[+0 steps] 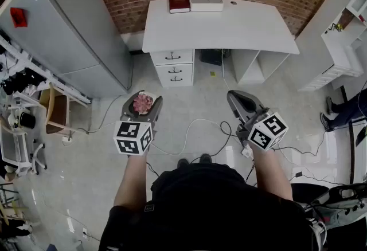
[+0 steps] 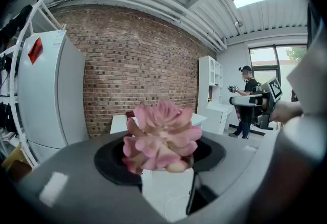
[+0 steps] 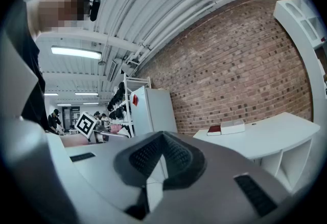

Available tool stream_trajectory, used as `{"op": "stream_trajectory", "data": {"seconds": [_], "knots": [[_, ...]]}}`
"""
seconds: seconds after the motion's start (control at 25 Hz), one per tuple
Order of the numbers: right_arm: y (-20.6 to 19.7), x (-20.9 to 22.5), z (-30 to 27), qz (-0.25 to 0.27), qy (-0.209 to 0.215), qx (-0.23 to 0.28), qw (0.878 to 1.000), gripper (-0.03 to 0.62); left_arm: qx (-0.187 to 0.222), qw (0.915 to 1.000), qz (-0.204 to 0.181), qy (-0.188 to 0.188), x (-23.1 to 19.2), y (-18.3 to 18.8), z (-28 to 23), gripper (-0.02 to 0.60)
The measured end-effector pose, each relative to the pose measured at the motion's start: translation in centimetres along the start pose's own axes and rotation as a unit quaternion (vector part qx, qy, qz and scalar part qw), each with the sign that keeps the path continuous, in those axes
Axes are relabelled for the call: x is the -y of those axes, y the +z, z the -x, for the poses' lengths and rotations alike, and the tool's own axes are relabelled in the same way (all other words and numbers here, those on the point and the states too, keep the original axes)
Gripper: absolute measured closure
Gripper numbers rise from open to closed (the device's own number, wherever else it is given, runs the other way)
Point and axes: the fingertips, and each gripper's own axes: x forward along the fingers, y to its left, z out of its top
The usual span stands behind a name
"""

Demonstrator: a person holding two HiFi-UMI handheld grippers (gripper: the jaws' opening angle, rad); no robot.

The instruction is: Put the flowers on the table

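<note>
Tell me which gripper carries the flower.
The left gripper: its jaws grip the pink flower, while the right gripper is shut and empty.

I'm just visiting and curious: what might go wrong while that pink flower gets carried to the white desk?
The left gripper holds the pink flower by its soft head, so it might slip out or get crushed. Cables trail across the floor before the white desk, so tripping seems possible.

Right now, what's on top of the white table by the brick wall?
A dark red book and a flat white thing lie side by side at the back edge of the table. Anything behind or under them is hidden.
</note>
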Motion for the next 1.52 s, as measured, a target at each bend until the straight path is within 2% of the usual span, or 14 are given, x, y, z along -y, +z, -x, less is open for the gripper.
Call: {"op": "stream_trajectory", "data": {"seconds": [0.44,0.68,0.96,1.32,1.52], "knots": [[0.4,4.2,3.6,-0.004,-0.004,0.015,1.0,0.585,-0.002,0.9999,-0.007,-0.013,4.8,1.0,-3.2,0.324],[0.0,5.9,5.9,0.005,-0.009,-0.001,1.0,0.585,0.006,0.9996,-0.023,-0.017,7.6,2.2,-4.7,0.324],[-0.5,7.1,7.4,-0.004,-0.014,-0.004,1.0,0.585,0.006,0.9992,-0.019,-0.034,9.0,2.5,-6.5,0.324],[-1.1,11.6,4.9,-0.029,-0.044,-0.022,0.998,0.585,0.006,0.9984,-0.003,-0.056,6.6,2.6,-11.8,0.324],[-0.9,14.5,-0.2,-0.04,-0.045,-0.032,0.998,0.585,0.003,0.9982,-0.007,-0.059,2.8,3.4,-15.7,0.324]]}}
